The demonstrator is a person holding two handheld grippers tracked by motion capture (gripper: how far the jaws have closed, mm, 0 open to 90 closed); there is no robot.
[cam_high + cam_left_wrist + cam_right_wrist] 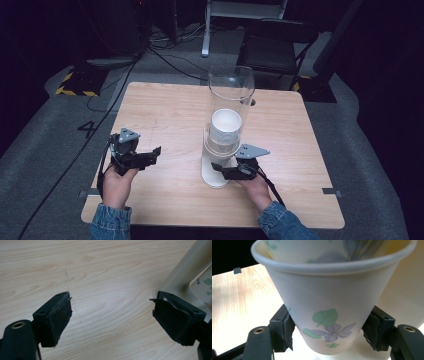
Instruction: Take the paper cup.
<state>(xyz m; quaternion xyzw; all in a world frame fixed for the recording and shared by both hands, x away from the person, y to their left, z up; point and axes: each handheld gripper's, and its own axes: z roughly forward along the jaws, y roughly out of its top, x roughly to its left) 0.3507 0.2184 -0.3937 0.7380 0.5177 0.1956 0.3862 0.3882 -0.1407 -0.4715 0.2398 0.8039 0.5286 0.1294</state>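
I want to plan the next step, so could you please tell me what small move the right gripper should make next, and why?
Probably pull straight down: the right gripper is shut on the lowest flower-printed white paper cup, still nested under the stack in the clear plastic dispenser tube.

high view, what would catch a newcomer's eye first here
A tall clear tube stands mid-table with white paper cups stacked inside. The right gripper has its jaws shut on the bottom cup, printed with a purple flower, at the dispenser's foot. The left gripper waits open over the wooden table.

Dark lab: floor cables (165, 57), hazard-taped stand (75, 85).
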